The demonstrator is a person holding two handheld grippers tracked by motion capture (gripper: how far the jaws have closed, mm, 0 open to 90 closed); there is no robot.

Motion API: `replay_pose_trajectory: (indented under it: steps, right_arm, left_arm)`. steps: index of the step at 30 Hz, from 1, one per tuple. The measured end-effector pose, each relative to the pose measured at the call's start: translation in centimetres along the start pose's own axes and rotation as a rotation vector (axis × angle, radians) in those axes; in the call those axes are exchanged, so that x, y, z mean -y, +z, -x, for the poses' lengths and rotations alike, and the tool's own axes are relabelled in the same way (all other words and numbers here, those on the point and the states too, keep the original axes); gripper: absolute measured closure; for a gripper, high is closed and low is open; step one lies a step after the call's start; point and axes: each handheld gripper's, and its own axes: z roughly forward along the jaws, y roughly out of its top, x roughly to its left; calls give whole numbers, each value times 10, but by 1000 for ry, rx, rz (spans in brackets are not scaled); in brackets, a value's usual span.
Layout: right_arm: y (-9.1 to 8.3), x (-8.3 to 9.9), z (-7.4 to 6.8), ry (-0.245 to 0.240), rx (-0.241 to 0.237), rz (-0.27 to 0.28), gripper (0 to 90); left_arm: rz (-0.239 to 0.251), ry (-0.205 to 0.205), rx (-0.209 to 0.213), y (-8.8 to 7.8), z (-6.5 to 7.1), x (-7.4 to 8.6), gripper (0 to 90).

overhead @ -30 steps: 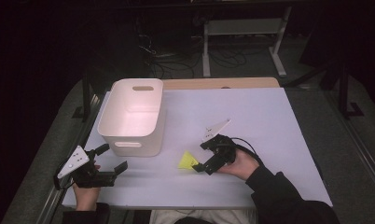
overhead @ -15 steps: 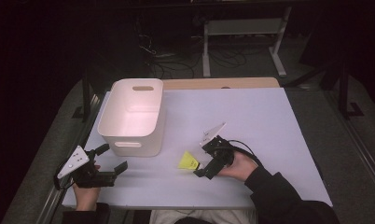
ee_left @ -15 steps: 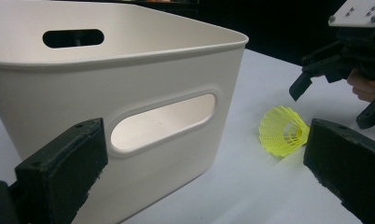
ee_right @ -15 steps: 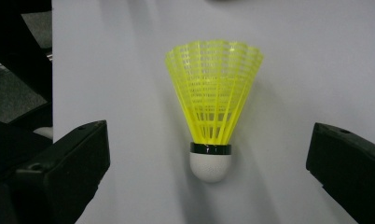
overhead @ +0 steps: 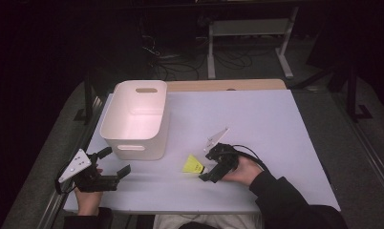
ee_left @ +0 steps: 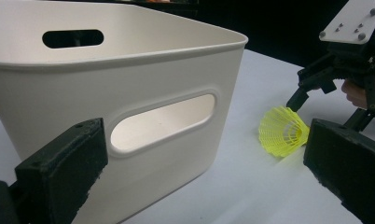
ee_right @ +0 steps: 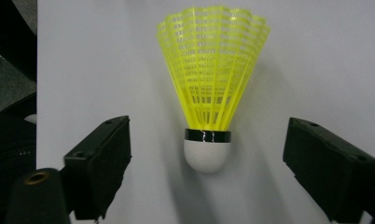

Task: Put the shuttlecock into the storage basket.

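While shuttlecock (ee_right: 209, 93) lies clear, right gripper (ee_right: 206, 154) body cut off.

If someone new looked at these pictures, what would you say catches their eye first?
Probably the bright yellow shuttlecock lying on the pale table, its white cork end between the open jaws of the right gripper, untouched. Next, the big white bin at the table's left, with the left gripper open just in front of it.
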Motion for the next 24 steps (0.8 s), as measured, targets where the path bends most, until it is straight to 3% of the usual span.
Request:
replay_pose_trajectory:
  steps: [10,17,24]
  right_arm:
    - [6,0,3,-16,-4,-31,350]
    - [9,0,2,-23,23,-43,451]
    - [13,0,2,-19,4,-75,619]
  left_arm:
    - [1,-1,0,0,0,0,0]
    - [1,-1,0,0,0,0,0]
    - [2,-1,1,-1,0,0,0]
